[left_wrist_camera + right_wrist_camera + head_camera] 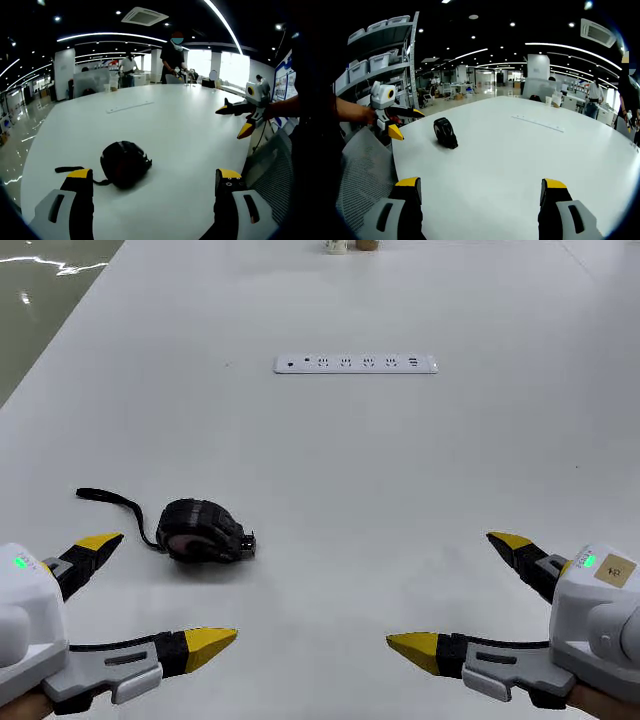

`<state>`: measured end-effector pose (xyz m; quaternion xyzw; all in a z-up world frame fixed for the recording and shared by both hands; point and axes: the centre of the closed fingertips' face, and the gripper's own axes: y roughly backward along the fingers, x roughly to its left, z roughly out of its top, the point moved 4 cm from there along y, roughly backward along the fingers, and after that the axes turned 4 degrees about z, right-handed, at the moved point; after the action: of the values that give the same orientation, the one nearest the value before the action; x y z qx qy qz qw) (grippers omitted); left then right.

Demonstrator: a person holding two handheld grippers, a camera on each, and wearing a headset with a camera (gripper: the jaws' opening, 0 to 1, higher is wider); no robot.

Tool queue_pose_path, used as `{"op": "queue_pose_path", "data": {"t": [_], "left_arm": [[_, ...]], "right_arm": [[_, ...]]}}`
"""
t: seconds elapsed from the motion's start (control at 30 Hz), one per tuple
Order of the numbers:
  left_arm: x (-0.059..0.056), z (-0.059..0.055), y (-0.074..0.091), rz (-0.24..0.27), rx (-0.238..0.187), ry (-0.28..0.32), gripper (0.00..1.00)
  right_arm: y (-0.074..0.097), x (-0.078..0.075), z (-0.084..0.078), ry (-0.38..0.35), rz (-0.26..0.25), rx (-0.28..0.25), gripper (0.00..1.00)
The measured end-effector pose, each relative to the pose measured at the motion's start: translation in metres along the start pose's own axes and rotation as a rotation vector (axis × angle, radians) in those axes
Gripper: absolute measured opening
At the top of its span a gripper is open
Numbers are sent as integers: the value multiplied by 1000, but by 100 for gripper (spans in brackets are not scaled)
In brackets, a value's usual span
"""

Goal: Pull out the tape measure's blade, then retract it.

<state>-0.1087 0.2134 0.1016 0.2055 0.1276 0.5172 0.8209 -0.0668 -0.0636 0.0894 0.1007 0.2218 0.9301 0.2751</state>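
Tape measure point(205, 531) sits in the lower left part of the head view, on the white table point(400, 490). It is small, round and black, with a bumpy rubber look. Its long side runs left to right across the picture. A thin black strap point(115, 502) trails from it toward the upper left. A small nub point(251, 540) pokes out on its right side. That may be the end of the blade, but it is too small to be sure. No blade is pulled out yet.

The left gripper point(178, 586) is at the bottom left, just below the tape measure and near it, but not touching. Its two yellow-tipped jaws are spread wide, and the tape measure lies up ahead between their lines. The right gripper point(440, 589) is at the bottom right, well apart from the tape measure, and its jaws are spread wide too. Neither one holds anything.

So the left gripper looks like the one to grab the case, and the right one would have to come across to the nub side. A white power strip point(356, 364) lies far up the table, out of the way
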Motion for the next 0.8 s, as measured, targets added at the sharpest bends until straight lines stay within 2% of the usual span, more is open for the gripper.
{"op": "queue_pose_path", "data": {"t": [0.27,0.4,0.8], "left_arm": [[3,0,-4,-17,10,-18,99],[6,0,-7,-28,19,-30,99],[13,5,-18,-54,31,-63,99]], "right_arm": [[-3,-2,-1,8,23,6,99],[-6,-2,-1,21,43,11,96],[-15,-9,1,52,76,25,93]]}}
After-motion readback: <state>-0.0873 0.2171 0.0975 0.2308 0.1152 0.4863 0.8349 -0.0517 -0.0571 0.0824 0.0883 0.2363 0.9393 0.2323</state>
